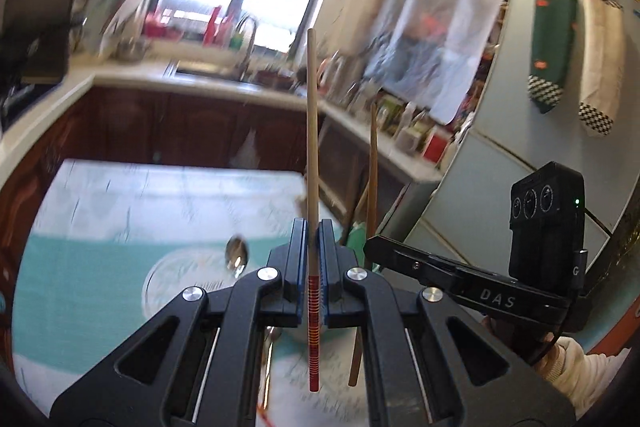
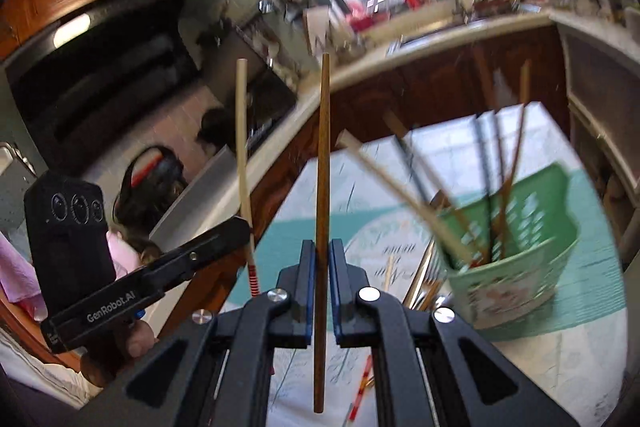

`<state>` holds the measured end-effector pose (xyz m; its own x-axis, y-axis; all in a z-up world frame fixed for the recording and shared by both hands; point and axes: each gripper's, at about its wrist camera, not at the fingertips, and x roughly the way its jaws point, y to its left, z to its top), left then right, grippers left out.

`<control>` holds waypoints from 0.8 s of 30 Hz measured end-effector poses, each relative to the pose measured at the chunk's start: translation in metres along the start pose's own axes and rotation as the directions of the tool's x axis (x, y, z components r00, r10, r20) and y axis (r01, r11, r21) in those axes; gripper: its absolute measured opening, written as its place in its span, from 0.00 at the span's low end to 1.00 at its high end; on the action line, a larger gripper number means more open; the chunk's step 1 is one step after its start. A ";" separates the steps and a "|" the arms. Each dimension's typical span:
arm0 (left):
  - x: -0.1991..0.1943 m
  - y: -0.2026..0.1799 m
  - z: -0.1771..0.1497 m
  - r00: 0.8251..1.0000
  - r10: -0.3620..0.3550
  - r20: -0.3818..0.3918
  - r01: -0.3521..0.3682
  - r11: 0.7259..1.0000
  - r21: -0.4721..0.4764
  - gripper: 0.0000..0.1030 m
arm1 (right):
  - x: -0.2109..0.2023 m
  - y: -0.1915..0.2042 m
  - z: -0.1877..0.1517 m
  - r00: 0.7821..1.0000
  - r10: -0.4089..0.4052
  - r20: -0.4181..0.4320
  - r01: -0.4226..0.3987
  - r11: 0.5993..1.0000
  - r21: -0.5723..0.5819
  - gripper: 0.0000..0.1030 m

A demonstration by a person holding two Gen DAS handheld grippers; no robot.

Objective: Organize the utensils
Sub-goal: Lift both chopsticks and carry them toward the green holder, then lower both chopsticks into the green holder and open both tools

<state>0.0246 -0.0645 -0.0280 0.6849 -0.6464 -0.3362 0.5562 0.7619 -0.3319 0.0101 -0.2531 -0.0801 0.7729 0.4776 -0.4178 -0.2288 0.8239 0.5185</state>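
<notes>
**Rig appearance**

Left tongs [image 1: 314, 247] and right tongs [image 2: 322, 267]: black linkage arms, round silver screws, blue-edged pads. Each carries a black three-lens module; a green light shows on the right one. Markings "DAS" and "GenRobot.AI". Cream sleeve [image 1: 576, 363].

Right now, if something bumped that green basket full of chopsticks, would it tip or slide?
Probably slide first: the green basket looks like thin perforated plastic, so likely light, resting on a smooth tablecloth. It could also tip, since the long chopsticks in it lean well out past its rim.
</notes>
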 end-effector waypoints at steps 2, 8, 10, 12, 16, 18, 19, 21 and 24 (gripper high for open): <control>0.007 -0.016 0.009 0.999 -0.014 0.042 0.013 1.000 0.025 0.03 | -0.013 -0.006 0.013 0.994 -0.057 0.090 0.059 0.998 -0.025 0.06; 0.058 -0.042 0.031 0.993 -0.012 0.117 0.011 1.000 0.015 0.03 | -0.022 -0.022 0.040 0.961 -0.142 0.236 0.163 0.984 -0.070 0.06; 0.077 -0.045 0.034 0.993 -0.006 0.122 0.005 1.000 0.007 0.03 | -0.023 -0.029 0.045 0.955 -0.147 0.256 0.171 0.982 -0.076 0.06; 0.100 -0.043 0.033 0.993 0.004 0.120 -0.004 1.000 0.002 0.03 | -0.024 -0.036 0.048 0.949 -0.159 0.272 0.188 0.979 -0.083 0.06; 0.131 -0.044 0.024 0.992 0.035 0.121 -0.038 0.999 0.020 0.03 | -0.018 -0.041 0.044 0.933 -0.183 0.309 0.230 0.965 -0.124 0.06; 0.141 -0.044 0.018 0.992 0.048 0.118 -0.051 0.998 0.022 0.03 | -0.018 -0.043 0.040 0.923 -0.192 0.333 0.250 0.958 -0.143 0.06; 0.145 -0.044 0.015 0.992 0.048 0.117 -0.050 0.998 0.021 0.03 | -0.015 -0.044 0.038 0.921 -0.190 0.339 0.255 0.954 -0.156 0.06; 0.154 -0.043 0.008 0.992 0.052 0.114 -0.054 0.998 0.019 0.03 | -0.012 -0.045 0.034 0.920 -0.189 0.344 0.264 0.947 -0.185 0.06; 0.160 -0.033 -0.009 0.994 0.060 0.090 -0.061 0.998 0.002 0.03 | -0.007 -0.047 0.026 0.925 -0.191 0.329 0.274 0.933 -0.231 0.06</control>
<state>0.1115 -0.1933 -0.0788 0.7570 -0.5930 -0.2745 0.5147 0.7999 -0.3087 0.0309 -0.3034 -0.0818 0.9530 0.1845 -0.2402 -0.1383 0.9706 0.1968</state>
